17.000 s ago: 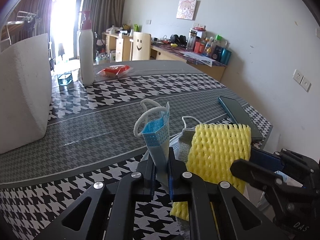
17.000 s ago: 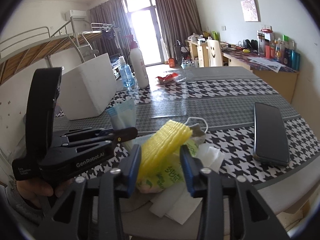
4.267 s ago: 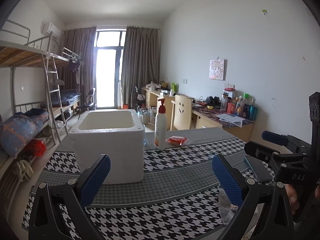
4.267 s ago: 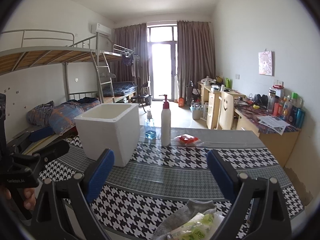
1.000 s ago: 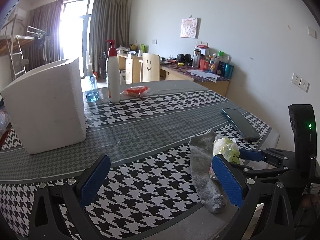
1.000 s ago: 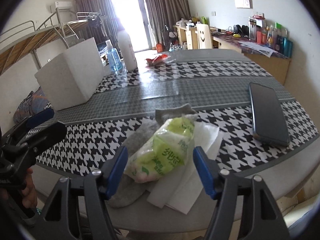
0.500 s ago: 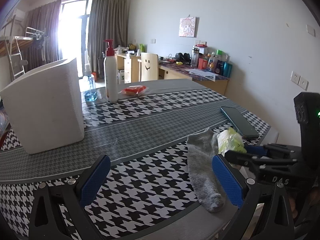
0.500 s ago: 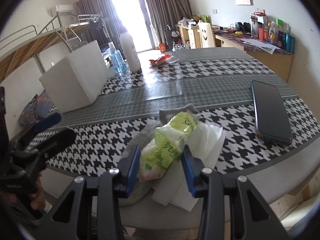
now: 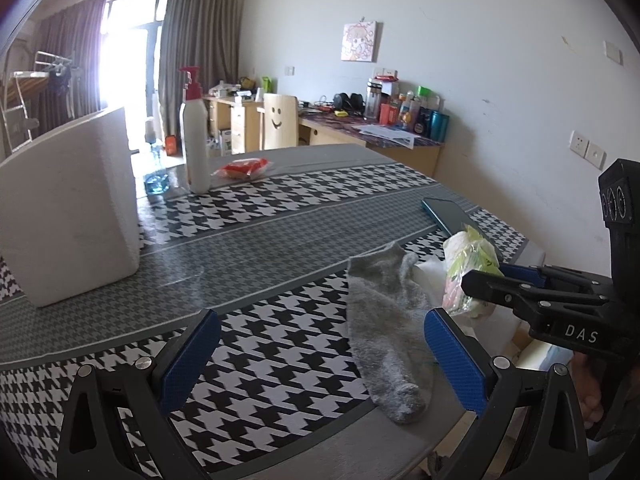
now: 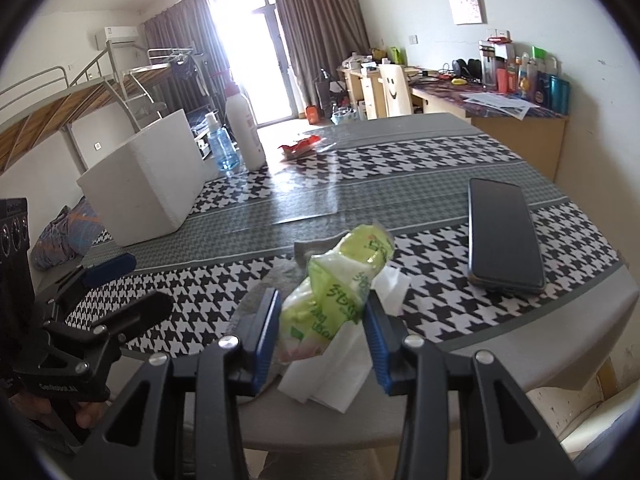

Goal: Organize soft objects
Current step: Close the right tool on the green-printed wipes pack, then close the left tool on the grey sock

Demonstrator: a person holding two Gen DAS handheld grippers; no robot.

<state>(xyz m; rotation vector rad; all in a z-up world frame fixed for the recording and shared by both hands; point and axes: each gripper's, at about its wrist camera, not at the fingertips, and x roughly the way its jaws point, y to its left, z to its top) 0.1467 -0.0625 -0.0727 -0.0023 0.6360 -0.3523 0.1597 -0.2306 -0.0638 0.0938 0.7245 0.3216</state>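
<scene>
Tissue pack (image 10: 340, 292) clamped in right tongs (image 10: 320, 330) — left tongs (image 9: 320, 356) wide, empty — houndstooth table (image 9: 280, 208).

Open middle, crowded edges
The table's (image 10: 400, 168) middle lies bare; foam box (image 10: 152, 184) and bottles (image 10: 244, 136) block the far-left edge, phone (image 10: 502, 234) the right.

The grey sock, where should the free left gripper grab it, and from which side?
Judging by its pose, pinch the sock across its narrow width at the toe end near the table edge, coming from above. It lies flat and limp; its far end runs up beside the pack in the right gripper, so stay clear there.
</scene>
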